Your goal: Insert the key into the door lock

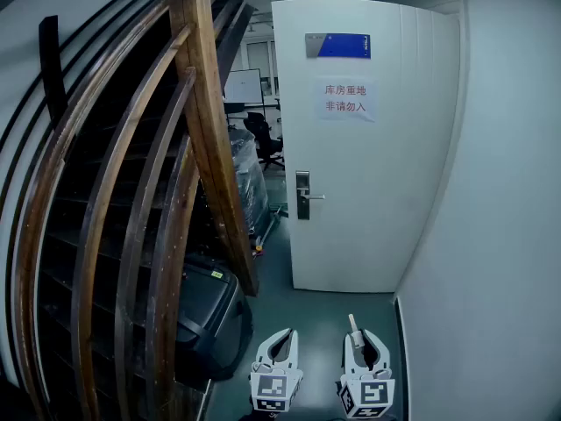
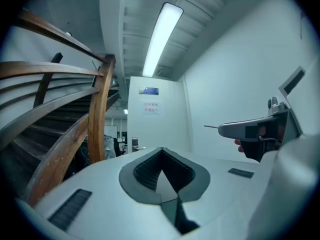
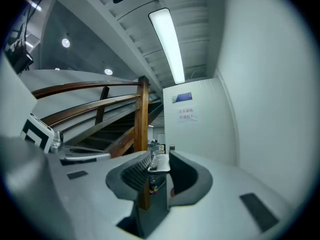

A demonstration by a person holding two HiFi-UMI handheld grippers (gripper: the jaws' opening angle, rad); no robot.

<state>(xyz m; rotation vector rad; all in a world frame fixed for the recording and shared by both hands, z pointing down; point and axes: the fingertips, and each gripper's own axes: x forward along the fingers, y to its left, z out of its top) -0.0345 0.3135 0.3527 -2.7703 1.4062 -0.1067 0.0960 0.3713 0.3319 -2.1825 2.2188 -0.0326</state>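
Note:
A white door [image 1: 368, 147] stands ahead, slightly ajar. Its metal lock plate [image 1: 302, 196] with a lever handle [image 1: 315, 197] sits on the door's left edge, small and far in the left gripper view [image 2: 134, 144] and the right gripper view [image 3: 172, 148]. Low in the head view, my right gripper [image 1: 361, 333] is shut on a key [image 1: 353, 324], whose blade pokes forward past the tips. That key [image 3: 158, 164] lies flat between the pads. My left gripper [image 1: 285, 333] is shut and holds nothing, its tips meeting [image 2: 161, 150]. Both grippers point level toward the door, well short of it.
A curved wooden stair railing [image 1: 206, 130] fills the left side, with a black box [image 1: 206, 314] at its foot. A white wall [image 1: 491, 235] closes in on the right. Through the gap beside the door are an office chair [image 1: 263, 139] and a wrapped stack [image 1: 248, 178].

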